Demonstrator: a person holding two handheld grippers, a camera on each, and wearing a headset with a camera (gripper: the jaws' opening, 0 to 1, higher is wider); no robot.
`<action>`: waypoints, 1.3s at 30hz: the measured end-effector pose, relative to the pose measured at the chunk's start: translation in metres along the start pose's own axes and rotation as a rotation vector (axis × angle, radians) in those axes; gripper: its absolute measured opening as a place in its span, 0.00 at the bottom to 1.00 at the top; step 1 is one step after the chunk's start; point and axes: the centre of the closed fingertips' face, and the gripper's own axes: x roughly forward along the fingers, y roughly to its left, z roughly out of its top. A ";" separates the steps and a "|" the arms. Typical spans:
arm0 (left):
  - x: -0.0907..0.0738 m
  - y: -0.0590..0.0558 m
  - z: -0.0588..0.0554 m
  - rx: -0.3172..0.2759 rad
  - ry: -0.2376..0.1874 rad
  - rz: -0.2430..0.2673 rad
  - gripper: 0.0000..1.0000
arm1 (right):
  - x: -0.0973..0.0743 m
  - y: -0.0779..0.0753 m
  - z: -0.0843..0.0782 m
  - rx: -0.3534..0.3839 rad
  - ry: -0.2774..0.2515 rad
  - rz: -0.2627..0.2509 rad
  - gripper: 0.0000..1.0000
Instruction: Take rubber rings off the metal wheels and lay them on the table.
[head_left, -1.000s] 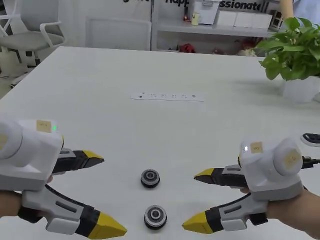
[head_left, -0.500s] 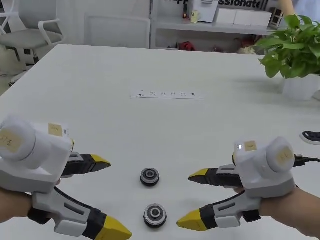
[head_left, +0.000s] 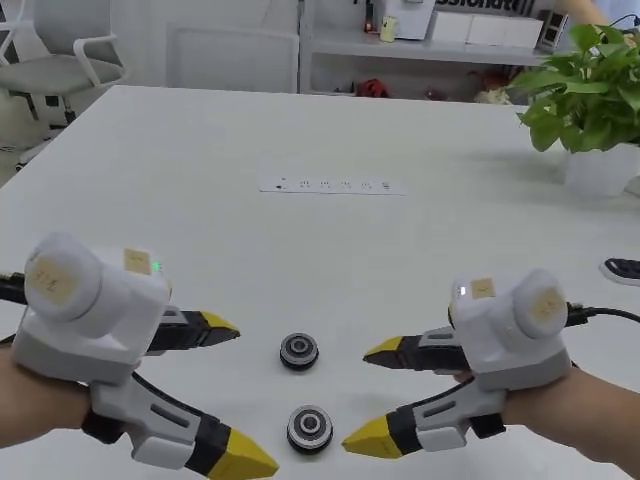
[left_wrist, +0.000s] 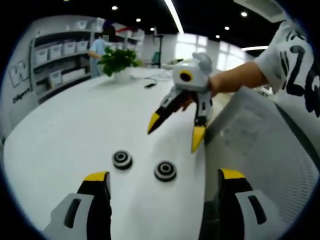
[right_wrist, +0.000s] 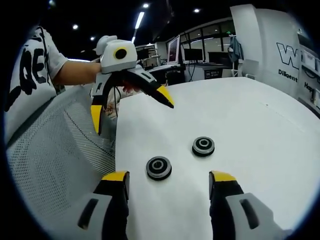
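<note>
Two small metal wheels with black rubber rings lie flat on the white table: the far wheel (head_left: 299, 351) and the near wheel (head_left: 310, 429). My left gripper (head_left: 243, 396) is open to their left, yellow tips pointing at them. My right gripper (head_left: 366, 396) is open to their right, facing the other one. In the left gripper view the near wheel (left_wrist: 165, 170) and far wheel (left_wrist: 122, 159) lie just ahead of the jaws, with the right gripper (left_wrist: 175, 134) beyond. In the right gripper view the near wheel (right_wrist: 159, 168) and far wheel (right_wrist: 203, 146) sit ahead, the left gripper (right_wrist: 131, 114) behind them.
A flush power strip (head_left: 333, 186) is set into the table's middle. A potted plant (head_left: 588, 100) stands at the far right, with a dark object (head_left: 622, 270) at the right edge. An office chair (head_left: 60, 60) and shelves stand beyond the table. The near table edge runs close behind the wheels.
Both grippers have moved inward toward the two wheels, still open. The wheels lie where they were; the head camera has tilted slightly.
</note>
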 end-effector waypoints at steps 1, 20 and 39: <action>0.001 0.000 0.000 0.000 0.000 -0.004 0.89 | 0.001 0.000 -0.001 -0.001 0.003 0.003 0.63; 0.018 -0.001 -0.005 0.008 0.021 -0.039 0.77 | 0.011 0.006 -0.007 -0.010 0.033 0.041 0.61; 0.032 -0.004 -0.012 0.025 0.058 -0.071 0.61 | 0.017 0.011 -0.011 -0.020 0.045 0.071 0.54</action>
